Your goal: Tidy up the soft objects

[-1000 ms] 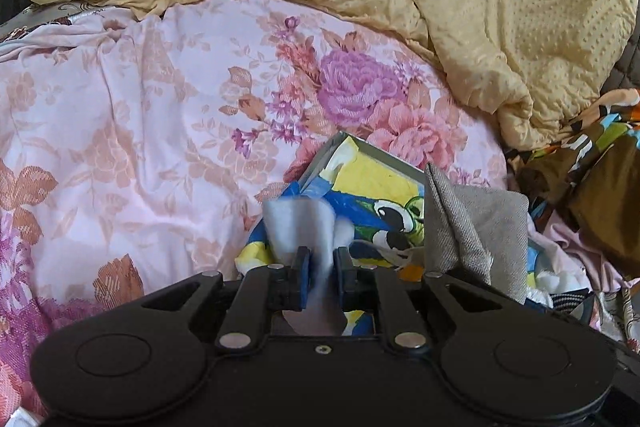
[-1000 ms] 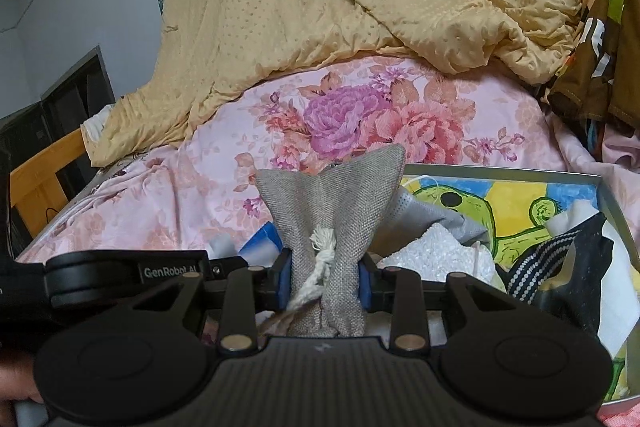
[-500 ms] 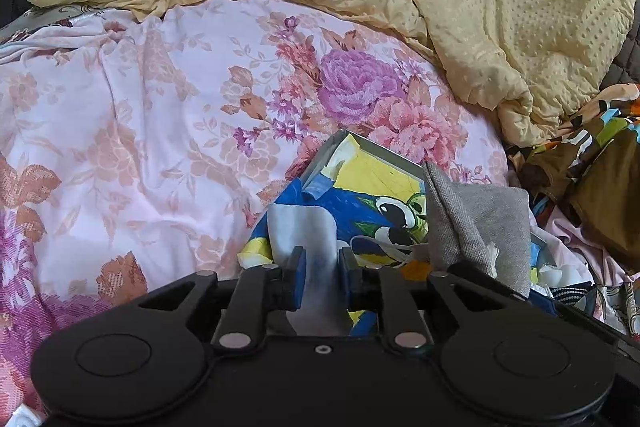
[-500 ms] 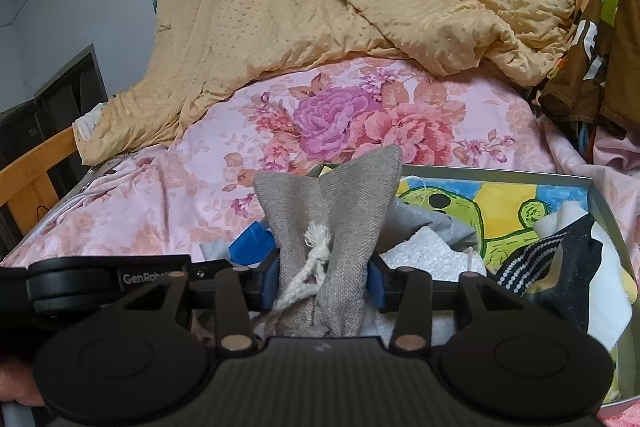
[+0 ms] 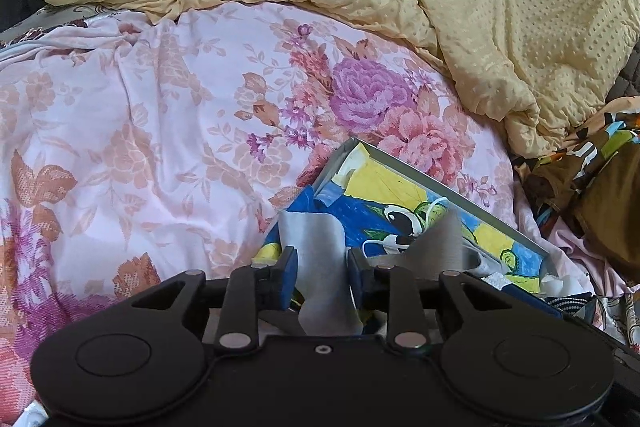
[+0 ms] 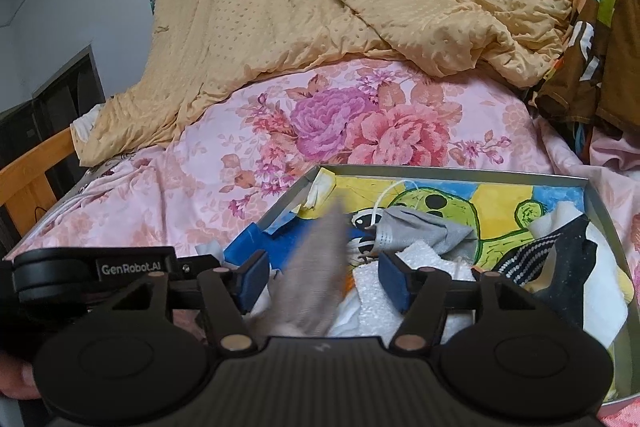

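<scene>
Most of the sorting looks done to me: the tray on the bed already carries a mask, a sock and white foam. I am letting go of two more pieces over its near end. My right hand-held gripper is opening, its pads well clear of the grey pouch, which is blurred between them and dropping. My left hand-held gripper is opening too; the pale cloth hangs between its pads, hardly pinched, just ahead of the tray's near corner. What is left, I judge, is pulling both back.
</scene>
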The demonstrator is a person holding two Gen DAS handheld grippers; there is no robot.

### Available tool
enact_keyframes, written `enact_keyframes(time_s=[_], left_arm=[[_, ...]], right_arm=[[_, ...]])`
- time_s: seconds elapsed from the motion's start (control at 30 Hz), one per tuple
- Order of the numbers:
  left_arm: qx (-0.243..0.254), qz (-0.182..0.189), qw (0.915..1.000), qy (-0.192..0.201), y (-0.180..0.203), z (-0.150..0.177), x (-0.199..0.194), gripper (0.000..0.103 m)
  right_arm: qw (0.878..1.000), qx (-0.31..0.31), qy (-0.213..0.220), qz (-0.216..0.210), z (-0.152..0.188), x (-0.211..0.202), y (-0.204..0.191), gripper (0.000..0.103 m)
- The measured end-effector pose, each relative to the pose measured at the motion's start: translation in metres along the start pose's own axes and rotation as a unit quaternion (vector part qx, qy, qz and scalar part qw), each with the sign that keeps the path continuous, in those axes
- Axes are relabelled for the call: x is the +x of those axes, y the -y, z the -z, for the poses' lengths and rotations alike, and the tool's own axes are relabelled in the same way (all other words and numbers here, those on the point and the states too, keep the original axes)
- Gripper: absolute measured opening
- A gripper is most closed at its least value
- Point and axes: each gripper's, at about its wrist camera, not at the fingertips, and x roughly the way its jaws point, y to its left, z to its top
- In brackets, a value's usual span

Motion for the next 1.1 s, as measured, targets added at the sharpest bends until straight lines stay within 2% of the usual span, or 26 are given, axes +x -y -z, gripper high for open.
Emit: enact_keyframes(time_s=[0.27,0.53,0.83,1.1], left_arm=[[0.0,-0.002,0.9999,0.013,-0.001,-0.001,-0.011,0.044],[0.005,-0.007,0.9993,0.035,0.004,-0.005,-0.037,0.06],[0.016,-0.014,0.9976,0.066,0.014,-0.004,-0.085,0.075],[0.011,-0.017,0.9956,0.092,0.02,0.006,-0.123,0.091]], right_arm=[[1.0,-0.005,0.012,0.006,-0.003,-0.008,0.0,0.081],[0.999,0.003,0.038,0.013,-0.011,-0.027,0.007,0.09],[0.997,0.032,0.073,0.024,-0.018,-0.068,0.017,0.099],[0.994,0.012,0.102,0.03,-0.017,-0.112,0.013,0.103]])
